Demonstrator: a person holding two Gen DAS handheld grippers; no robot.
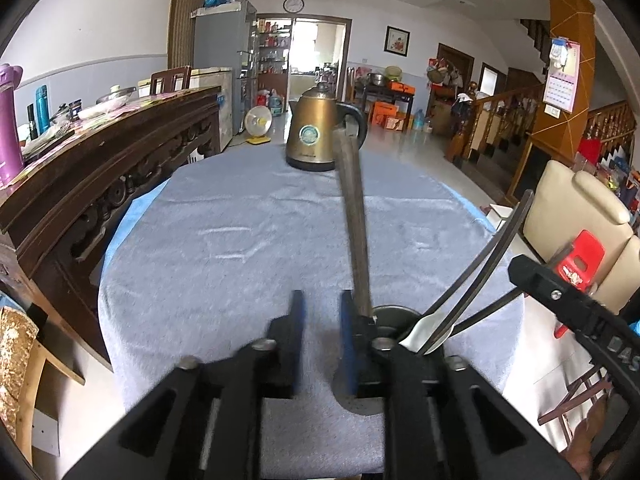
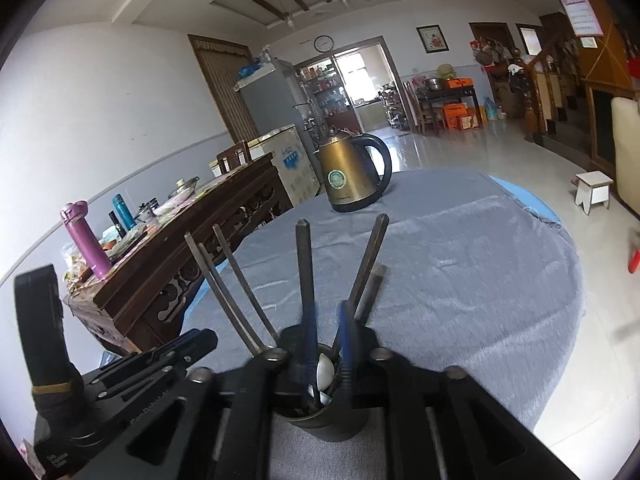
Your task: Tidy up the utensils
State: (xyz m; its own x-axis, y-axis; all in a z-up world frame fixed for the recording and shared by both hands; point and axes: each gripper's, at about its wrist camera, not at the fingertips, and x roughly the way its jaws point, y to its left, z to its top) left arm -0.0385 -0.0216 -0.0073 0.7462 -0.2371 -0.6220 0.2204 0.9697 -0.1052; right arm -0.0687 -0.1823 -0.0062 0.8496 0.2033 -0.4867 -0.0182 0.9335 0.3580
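Note:
A dark round holder cup (image 2: 320, 420) stands on the grey-blue cloth near the table's front edge, with several long dark utensil handles (image 2: 305, 264) and a white spoon (image 2: 325, 372) standing in it. My right gripper (image 2: 326, 316) hovers right over the cup, its blue pads slightly apart around the handles and not pressing any of them. In the left wrist view the cup (image 1: 394, 312) sits just right of my left gripper (image 1: 323, 304). That gripper is open, with only cloth between its pads. One tall handle (image 1: 352, 220) rises just beyond its right finger.
A bronze electric kettle (image 1: 316, 132) stands at the table's far edge. A carved wooden sideboard (image 1: 120, 152) loaded with bottles and dishes runs along the left. A cream chair (image 1: 580, 208) and a red stool (image 1: 580, 260) are on the right.

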